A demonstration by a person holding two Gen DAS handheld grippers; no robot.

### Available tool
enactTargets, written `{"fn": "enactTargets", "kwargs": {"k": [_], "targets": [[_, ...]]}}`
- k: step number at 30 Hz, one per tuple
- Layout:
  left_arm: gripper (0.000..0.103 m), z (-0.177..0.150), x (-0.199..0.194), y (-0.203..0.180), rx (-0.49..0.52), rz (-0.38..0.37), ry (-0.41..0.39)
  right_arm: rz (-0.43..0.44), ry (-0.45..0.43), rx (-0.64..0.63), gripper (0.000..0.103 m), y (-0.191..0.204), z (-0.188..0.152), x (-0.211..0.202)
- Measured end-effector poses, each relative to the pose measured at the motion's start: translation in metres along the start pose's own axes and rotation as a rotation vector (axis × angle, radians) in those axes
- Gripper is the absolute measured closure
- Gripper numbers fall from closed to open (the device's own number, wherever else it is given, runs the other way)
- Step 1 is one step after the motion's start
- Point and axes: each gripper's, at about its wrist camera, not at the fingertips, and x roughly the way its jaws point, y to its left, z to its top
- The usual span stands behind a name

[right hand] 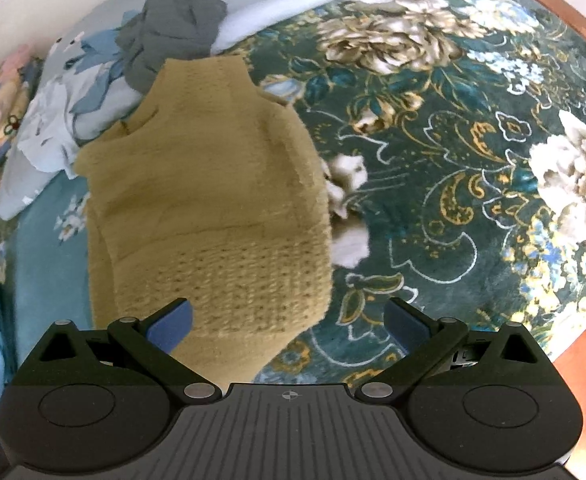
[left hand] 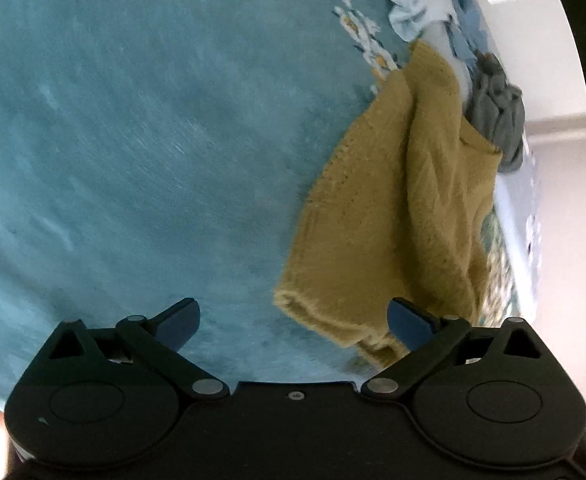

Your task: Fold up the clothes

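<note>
Both my claws, left claw (left hand: 293, 324) and right claw (right hand: 289, 320), gape empty; the soft, floppy mustard knit sweater (right hand: 209, 208) just ahead of them looks best pinched at its ribbed hem.

bed cover: plain teal blanket (left hand: 133, 140) fills pretty much everything ahead of the left tool
floral spread: dark green with big cream flowers (right hand: 473, 160), ahead and right of the right tool
wood frame: reddish edge (right hand: 585, 356) at far right
wall: white, glossy (left hand: 533, 40), up beyond the bed
light: soft daylight
</note>
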Motion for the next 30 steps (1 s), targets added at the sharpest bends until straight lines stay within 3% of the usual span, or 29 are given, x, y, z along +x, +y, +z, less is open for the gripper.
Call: {"fn": "enactTargets", "kwargs": {"k": [4,9,11,12,14,18,23,30], "targets": [[0.014,0.003,0.011,0.0,-0.129,-0.046,-0.019,0.015,0.006,0.0,0.001,-0.016,0.008,0.003],[0.033,0.004,0.025,-0.009,-0.158,-0.063,-0.006,0.034,0.007,0.038,0.001,-0.035,0.019,0.006],[0.054,0.002,0.03,-0.013,-0.162,-0.043,-0.001,0.043,0.008,0.049,0.0,-0.041,0.022,0.008],[0.06,0.0,0.031,-0.014,-0.169,-0.03,-0.003,0.047,0.01,0.054,0.001,-0.043,0.023,0.009],[0.094,-0.002,0.03,-0.017,-0.171,0.006,-0.019,0.055,0.015,0.065,0.0,-0.048,0.024,0.012],[0.098,-0.002,0.015,-0.027,-0.168,0.085,-0.114,0.068,0.024,0.108,0.001,-0.058,0.023,0.019],[0.099,0.014,-0.035,-0.036,-0.18,0.1,-0.303,0.097,0.039,0.161,0.0,-0.068,0.018,0.03],[0.099,0.036,-0.05,-0.042,-0.143,0.179,-0.332,0.157,0.079,0.187,0.001,-0.075,0.011,0.052]]}}
